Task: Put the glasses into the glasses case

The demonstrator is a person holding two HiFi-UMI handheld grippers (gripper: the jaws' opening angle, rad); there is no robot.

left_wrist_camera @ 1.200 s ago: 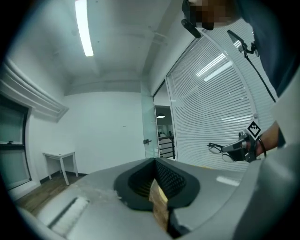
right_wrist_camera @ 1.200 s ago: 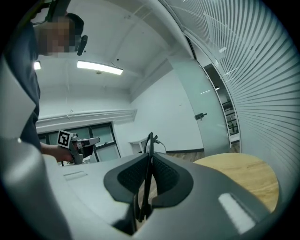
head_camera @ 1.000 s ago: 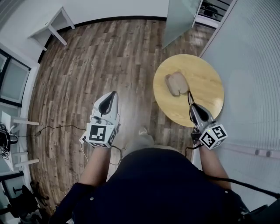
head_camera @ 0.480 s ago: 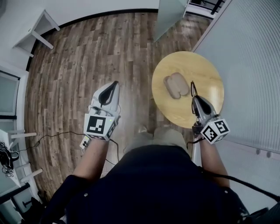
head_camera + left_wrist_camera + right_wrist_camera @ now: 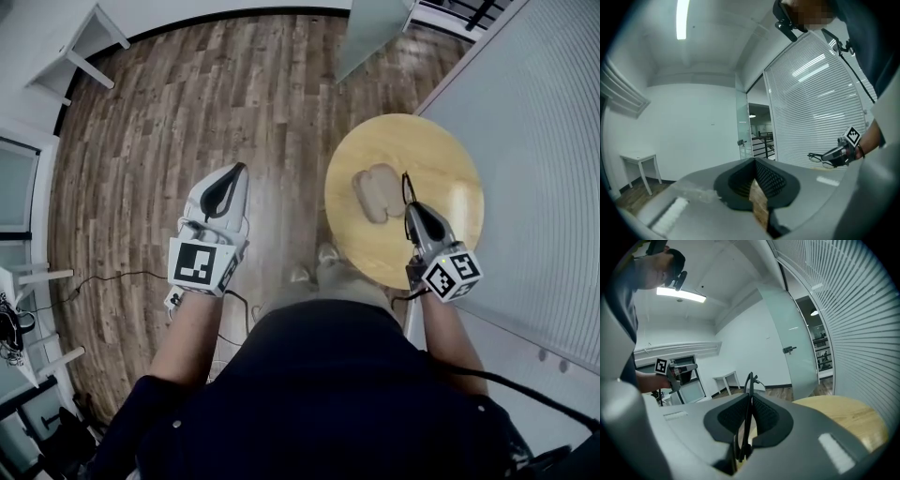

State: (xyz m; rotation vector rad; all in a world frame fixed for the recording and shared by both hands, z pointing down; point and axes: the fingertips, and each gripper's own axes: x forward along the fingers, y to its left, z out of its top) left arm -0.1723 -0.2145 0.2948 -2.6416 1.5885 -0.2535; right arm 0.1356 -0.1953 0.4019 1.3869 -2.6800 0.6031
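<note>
Presently, right gripper (image 5: 411, 206) clamped on the black-framed glasses (image 5: 405, 187), jaws narrow with the frame pinched edge-on between the pads. The glasses jutted forward past the fingertips, away from the person, over the round wooden tabletop (image 5: 459, 155).

Glasses case (image 5: 378, 191), tan, lay flat on the tabletop, left of its middle and toward the left edge. It looked like two rounded halves side by side, perhaps opened out; could not be sure from above.

Key relation: the case sat just beside the glasses on their left, close but apparently not touching. The glasses' long axis ran away from the person, while the case seemed to lie slantwise across that line. My guess was a short shift leftward and a lowering, with some turning to line the frame up.

Left gripper (image 5: 238, 171) hung over the wood floor (image 5: 187, 112), well apart from the table's left edge, jaws together on nothing. The right hand was plainly the nearer.
</note>
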